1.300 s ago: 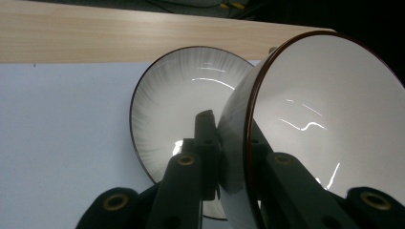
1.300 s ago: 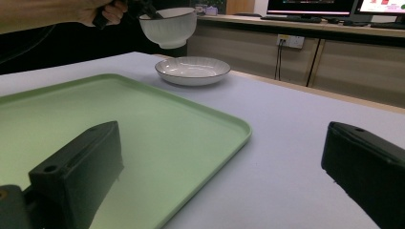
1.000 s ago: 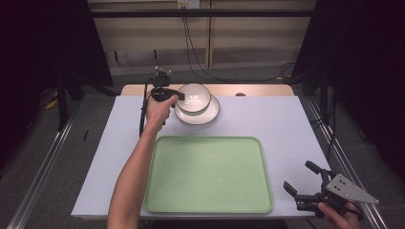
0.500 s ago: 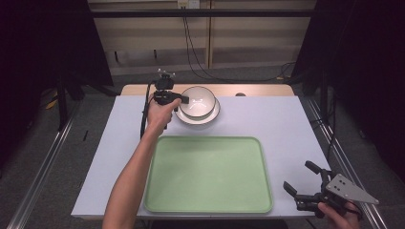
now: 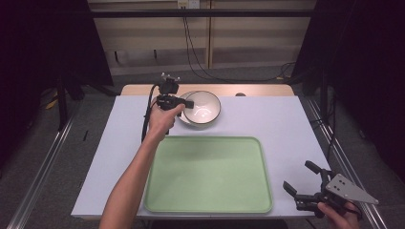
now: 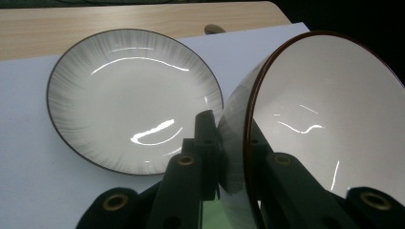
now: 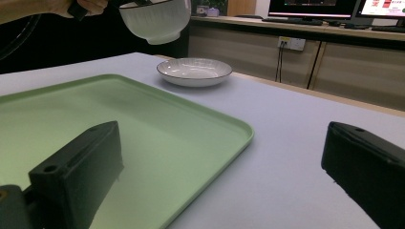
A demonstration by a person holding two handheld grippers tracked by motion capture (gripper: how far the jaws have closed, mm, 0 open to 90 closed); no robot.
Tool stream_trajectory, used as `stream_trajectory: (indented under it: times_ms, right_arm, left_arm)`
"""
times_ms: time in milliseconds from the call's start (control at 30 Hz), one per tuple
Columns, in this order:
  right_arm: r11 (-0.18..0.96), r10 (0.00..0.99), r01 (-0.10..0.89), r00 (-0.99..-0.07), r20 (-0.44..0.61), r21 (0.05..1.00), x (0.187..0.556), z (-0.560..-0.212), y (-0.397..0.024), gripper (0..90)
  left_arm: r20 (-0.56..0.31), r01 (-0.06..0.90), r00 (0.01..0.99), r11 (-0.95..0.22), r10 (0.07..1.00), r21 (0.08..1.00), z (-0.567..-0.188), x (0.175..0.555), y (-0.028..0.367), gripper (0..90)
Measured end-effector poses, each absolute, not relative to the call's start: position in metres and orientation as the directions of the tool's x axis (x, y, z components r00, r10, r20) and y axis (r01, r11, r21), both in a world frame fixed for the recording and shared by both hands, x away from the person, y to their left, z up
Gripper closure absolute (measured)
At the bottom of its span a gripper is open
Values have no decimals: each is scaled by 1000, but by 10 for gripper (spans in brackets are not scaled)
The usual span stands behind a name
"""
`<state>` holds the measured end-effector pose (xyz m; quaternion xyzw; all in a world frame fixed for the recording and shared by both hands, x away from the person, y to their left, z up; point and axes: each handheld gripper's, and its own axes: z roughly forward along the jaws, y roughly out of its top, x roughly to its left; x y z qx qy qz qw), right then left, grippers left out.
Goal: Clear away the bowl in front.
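Note:
A white bowl (image 5: pixel 203 107) with a dark rim hangs in the air over the far middle of the table, my left gripper (image 5: pixel 187 103) shut on its rim. In the left gripper view the two jaws pinch the bowl (image 6: pixel 315 129) wall, one inside and one outside. Below and behind it, a shallow white plate (image 6: pixel 131 98) lies on the table; from the right gripper view the plate (image 7: pixel 194 71) sits past the tray with the bowl (image 7: pixel 154 20) raised above it. My right gripper (image 5: pixel 303 184) is open at the near right corner, holding nothing.
A large light green tray (image 5: pixel 207 174) covers the near middle of the pale table (image 5: pixel 286 129). The right gripper view puts the tray (image 7: pixel 114 124) just left of the open jaws. A wooden strip (image 5: pixel 258 89) runs along the far edge.
My left gripper has lifted the bowl off the plate and carried it a little toward the near side. The right gripper has stayed still.

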<state>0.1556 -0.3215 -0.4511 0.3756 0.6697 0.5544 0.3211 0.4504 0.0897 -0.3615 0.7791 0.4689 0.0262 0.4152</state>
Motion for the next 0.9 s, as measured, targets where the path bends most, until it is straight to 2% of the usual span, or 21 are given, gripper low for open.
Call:
stream_trajectory:
  times_ms: [367,900]
  right_arm:
    - [108,858,144,-513,-19,984,156,-451,-321,0]
    - [112,857,130,-515,-29,985,157,-451,-320,0]
  left_arm:
    - [-367,709,582,-232,726,666,-368,435,70,819]
    - [-373,706,636,-315,675,634,-381,420,39,820]
